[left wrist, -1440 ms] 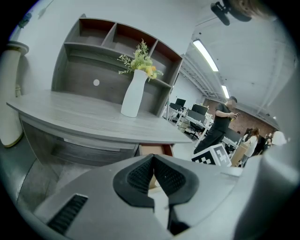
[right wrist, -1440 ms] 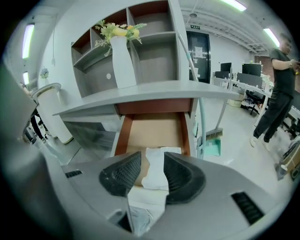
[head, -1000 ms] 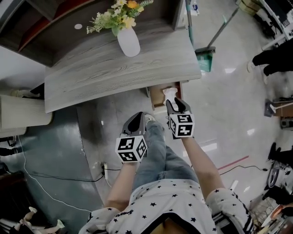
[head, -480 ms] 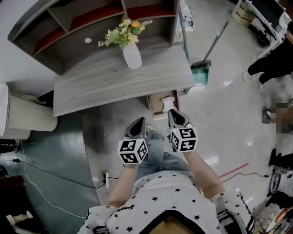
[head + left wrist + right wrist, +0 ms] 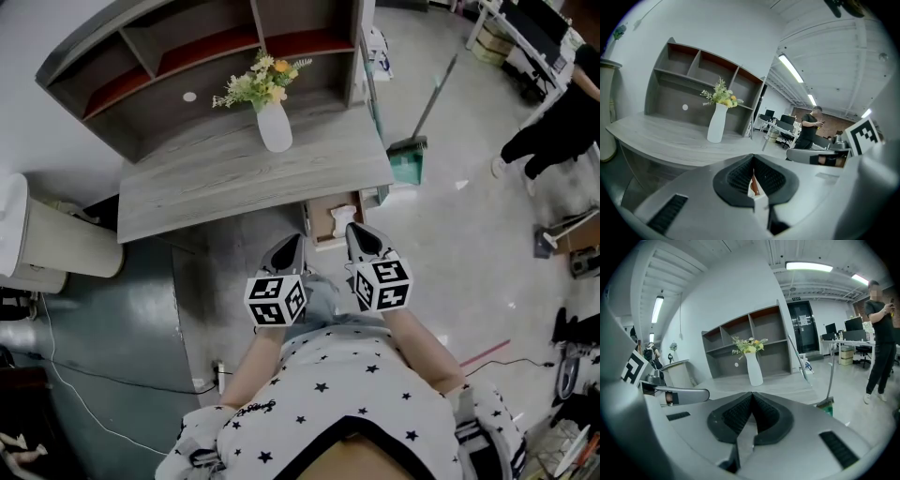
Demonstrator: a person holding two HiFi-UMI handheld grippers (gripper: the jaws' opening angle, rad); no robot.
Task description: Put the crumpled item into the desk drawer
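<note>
The white crumpled item (image 5: 346, 212) lies inside the open drawer (image 5: 323, 223), toward its right side on the brown bottom, just above the centre of the head view. The drawer juts out from under the lower right edge of the desk (image 5: 225, 180). On the desk, a white vase (image 5: 275, 131) holds flowers (image 5: 253, 84). Just below the drawer, the right hand-held gripper (image 5: 352, 227) has just been closing its jaws, which now meet on nothing. The left hand-held gripper (image 5: 298, 238) beside it is pressed together too, empty.
</note>
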